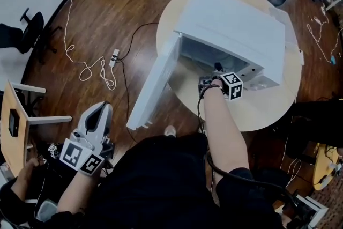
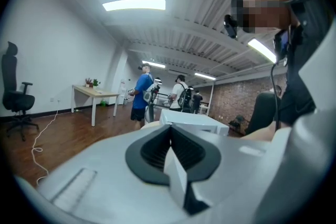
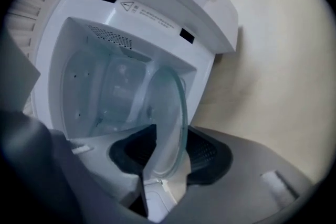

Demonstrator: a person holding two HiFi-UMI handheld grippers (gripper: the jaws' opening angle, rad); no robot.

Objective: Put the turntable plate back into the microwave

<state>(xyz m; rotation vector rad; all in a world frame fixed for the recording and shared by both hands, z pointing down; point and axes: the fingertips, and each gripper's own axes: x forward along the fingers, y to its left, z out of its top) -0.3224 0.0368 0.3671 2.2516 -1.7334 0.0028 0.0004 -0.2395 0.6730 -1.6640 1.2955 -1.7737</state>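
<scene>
The white microwave (image 1: 230,24) stands on a round pale table (image 1: 268,107) with its door (image 1: 155,83) swung wide open. My right gripper (image 1: 216,71) reaches into the mouth of the cavity. In the right gripper view the clear glass turntable plate (image 3: 169,113) stands on edge, tilted, between the open jaws of my right gripper (image 3: 168,153), its lower rim on the cavity floor (image 3: 105,113). The pads do not press on it. My left gripper (image 1: 97,114) hangs low at the left, far from the table, jaws shut on nothing (image 2: 170,150).
A power strip (image 1: 113,57) and a white cable lie on the wooden floor left of the table. A black office chair (image 1: 27,29) and a wooden stool (image 1: 16,120) stand at the left. Two people (image 2: 143,94) stand far behind the microwave (image 2: 194,122).
</scene>
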